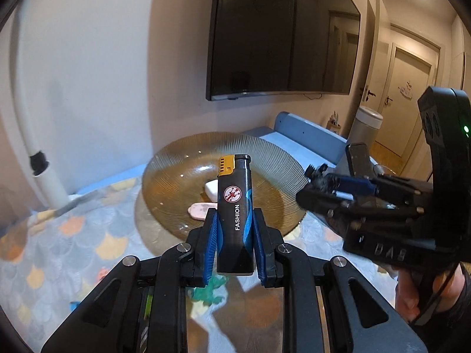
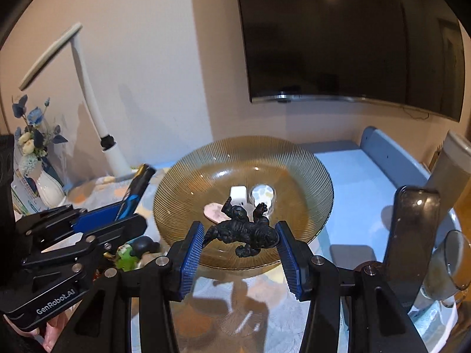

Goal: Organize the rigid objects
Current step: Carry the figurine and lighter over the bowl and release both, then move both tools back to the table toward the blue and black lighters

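Left gripper (image 1: 235, 235) clamped tight on its load; right gripper (image 2: 240, 245) part-closed, gripping; both angled downward, side by side.

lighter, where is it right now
The lighter stands upright, clamped between the left gripper fingers, in the middle of the left wrist view, in front of the amber glass plate. In the right wrist view it shows at the left.

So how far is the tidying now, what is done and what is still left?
Done: a white block, a pink oval piece and a pale round piece lie in the ribbed amber glass plate. In hand: the left gripper holds a black lighter with a gold top; the right gripper holds a black lumpy figurine. Left: both still to be set down, plus green and dark items on the table.
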